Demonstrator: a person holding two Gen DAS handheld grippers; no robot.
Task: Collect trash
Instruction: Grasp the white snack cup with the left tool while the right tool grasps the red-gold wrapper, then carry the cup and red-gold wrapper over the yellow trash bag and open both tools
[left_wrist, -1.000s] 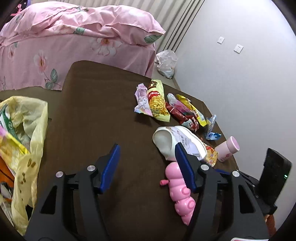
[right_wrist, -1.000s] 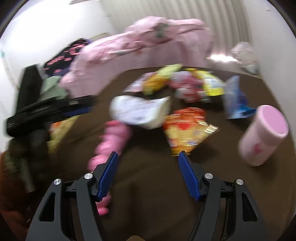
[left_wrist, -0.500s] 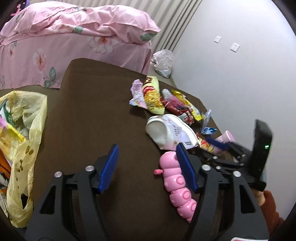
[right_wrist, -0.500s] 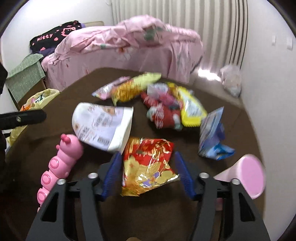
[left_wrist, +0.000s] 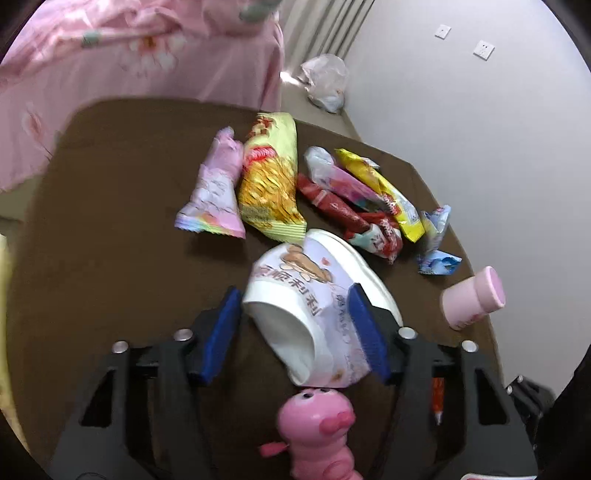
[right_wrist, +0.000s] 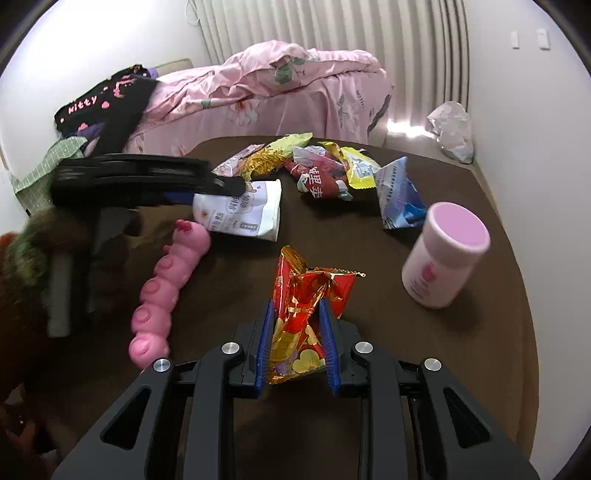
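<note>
Open-mouthed white pouch (left_wrist: 317, 295), inside blank white

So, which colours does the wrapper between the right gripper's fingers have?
The wrapper is mainly red with shiny gold, plus yellow and purple near its bottom; the right wrist view shows it best.

Right gripper (right_wrist: 297, 341): a second ago its jaws stood wide over bare bench short of the red-and-gold foil wrapper (right_wrist: 308, 308); they have just been closing and now pinch that wrapper between the blue pads, crumpling it upward.

Left gripper (left_wrist: 293, 325): formerly over bare bench with the white pouch (left_wrist: 314, 310) beyond its right finger; now moved forward so the pouch lies between the jaws, which have just been closing, the right pad against it, the left just beside it.

Pink caterpillar toy (left_wrist: 317, 432): previously right of the left gripper's fingers, now low between them in the left wrist view.

Yellow bag: gone from the left wrist view, bar a pale sliver at the frame's edge.
</note>
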